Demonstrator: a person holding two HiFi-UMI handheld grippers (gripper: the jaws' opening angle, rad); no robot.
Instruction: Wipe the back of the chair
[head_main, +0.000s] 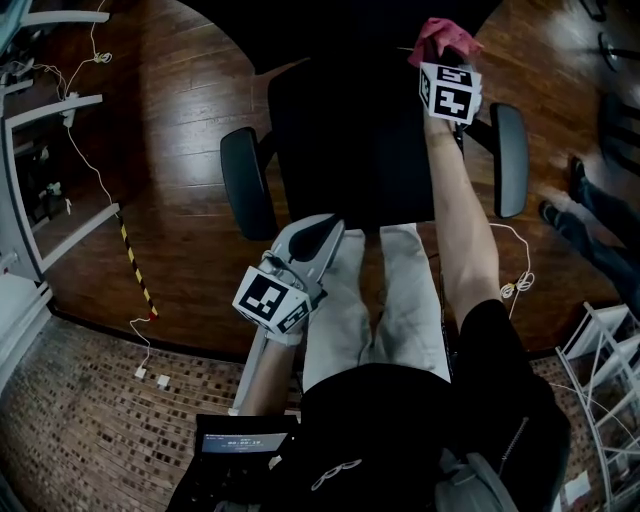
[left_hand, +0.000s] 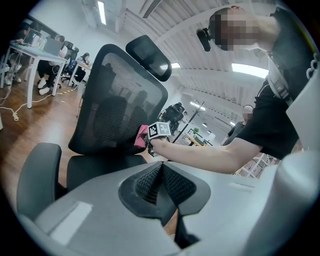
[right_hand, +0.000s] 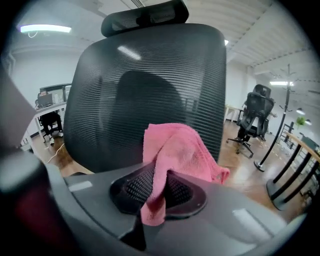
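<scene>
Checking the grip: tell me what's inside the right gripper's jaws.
The right gripper is shut on a pink cloth; the cloth's fold hides the pad faces it touches.

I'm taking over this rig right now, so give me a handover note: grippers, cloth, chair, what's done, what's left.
Right gripper: shut on the pink cloth, held at the lower part of the chair's mesh back, seat side; contact not certain.
Left gripper: shut, empty, low in front of the seat.
Done: cloth gripped and at the back; how much is wiped cannot be told.
Left: wipe across the mesh, then probably upward.
</scene>
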